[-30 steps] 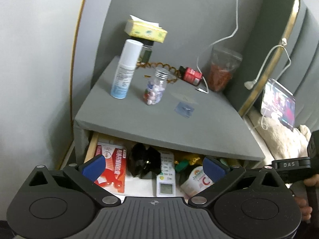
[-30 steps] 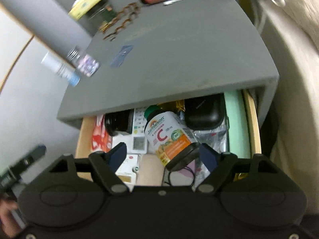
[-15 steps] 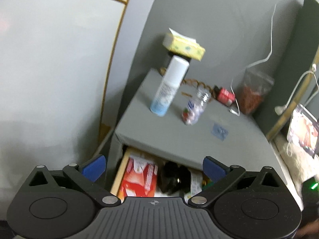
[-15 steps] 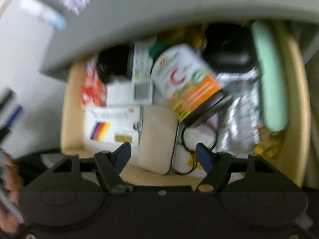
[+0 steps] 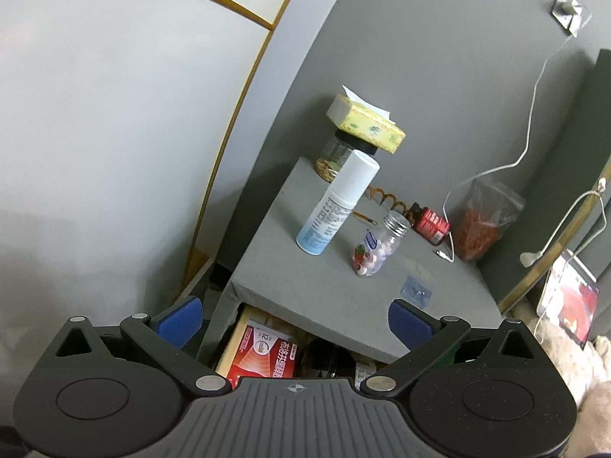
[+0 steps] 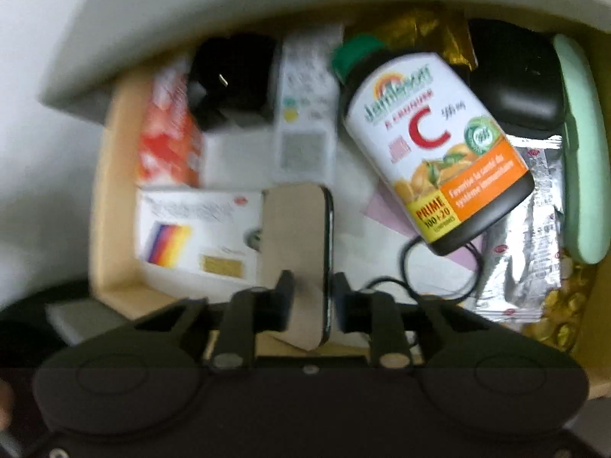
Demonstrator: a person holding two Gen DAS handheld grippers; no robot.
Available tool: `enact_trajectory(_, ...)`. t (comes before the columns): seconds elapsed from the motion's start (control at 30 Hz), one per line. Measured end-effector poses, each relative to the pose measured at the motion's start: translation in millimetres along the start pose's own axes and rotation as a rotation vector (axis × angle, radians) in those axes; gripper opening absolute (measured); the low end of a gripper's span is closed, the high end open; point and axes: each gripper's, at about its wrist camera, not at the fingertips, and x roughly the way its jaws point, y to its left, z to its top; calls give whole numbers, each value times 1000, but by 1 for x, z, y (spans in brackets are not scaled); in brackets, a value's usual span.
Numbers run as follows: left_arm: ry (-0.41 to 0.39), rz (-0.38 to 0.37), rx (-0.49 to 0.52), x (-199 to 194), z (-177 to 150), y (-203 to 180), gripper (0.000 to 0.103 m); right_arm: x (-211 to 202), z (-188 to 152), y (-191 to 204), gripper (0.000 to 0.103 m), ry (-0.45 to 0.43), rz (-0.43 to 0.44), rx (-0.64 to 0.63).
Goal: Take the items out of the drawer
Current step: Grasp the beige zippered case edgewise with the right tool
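Observation:
The open drawer [image 6: 114, 198] of the grey nightstand is full of items. My right gripper [image 6: 311, 297] reaches into it and is shut on the near end of a flat tan card with a dark edge [image 6: 298, 229]. A vitamin C bottle [image 6: 431, 141] lies to the right of it, a white remote [image 6: 305, 114] and a white box [image 6: 191, 233] to the left. My left gripper [image 5: 294, 316] is open and empty, held back from the drawer front; a red box [image 5: 267, 355] shows between its fingers.
On the nightstand top [image 5: 305, 290] stand a white spray bottle [image 5: 336, 202], a pill bottle [image 5: 378, 244], a red jar [image 5: 431, 225], a bag [image 5: 485, 229] and a tissue pack on a jar [image 5: 362, 122]. In the drawer: black case [image 6: 515, 87], green case [image 6: 580, 145], foil packets [image 6: 527, 252].
My right gripper has gone down into the drawer and closed on the tan card. My left gripper has pulled back and tilted up, staying open.

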Motion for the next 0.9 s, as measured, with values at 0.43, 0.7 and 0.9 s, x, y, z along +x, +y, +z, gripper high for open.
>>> enact_trajectory(0.43, 11, -13, 9, 2, -2, -5, 103, -8, 0, -10, 46, -28, 256, 68)
enact_trajectory(0.7, 16, -34, 25, 3, -3, -8, 103, -11, 6, 6, 53, -30, 220, -12)
enact_trajectory(0.9, 17, -28, 5, 4, -3, -4, 103, -2, 14, 25, 47, -4, 235, -70)
